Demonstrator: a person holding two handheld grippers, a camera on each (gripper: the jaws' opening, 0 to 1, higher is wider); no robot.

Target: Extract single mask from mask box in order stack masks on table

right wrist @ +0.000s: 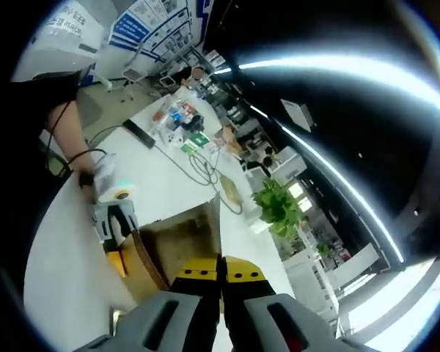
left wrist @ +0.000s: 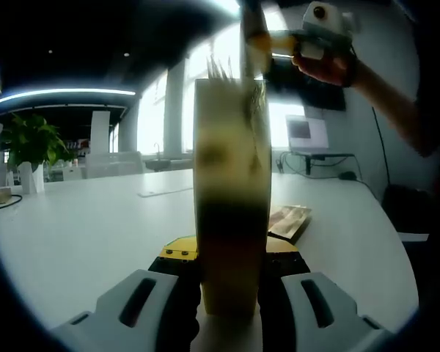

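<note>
The mask box (left wrist: 231,191), tan and cream, stands upright and edge-on between the jaws of my left gripper (left wrist: 232,264), which is shut on it. Above the box's top, a hand holds my right gripper (left wrist: 255,40), where pale mask edges (left wrist: 221,72) stick out. In the right gripper view, my right gripper (right wrist: 221,270) has its yellow-tipped jaws pressed together on a thin mask (right wrist: 219,220) seen edge-on. The open brown box (right wrist: 172,246) lies below it. My left gripper (right wrist: 116,220) grips the box from the left.
A white table (left wrist: 95,220) carries a flat brown packet (left wrist: 290,220) behind the box, a potted plant (left wrist: 31,143) far left and a screen (left wrist: 306,133) at the back right. Cables (right wrist: 198,165) and several small items (right wrist: 180,117) lie along the table's far end.
</note>
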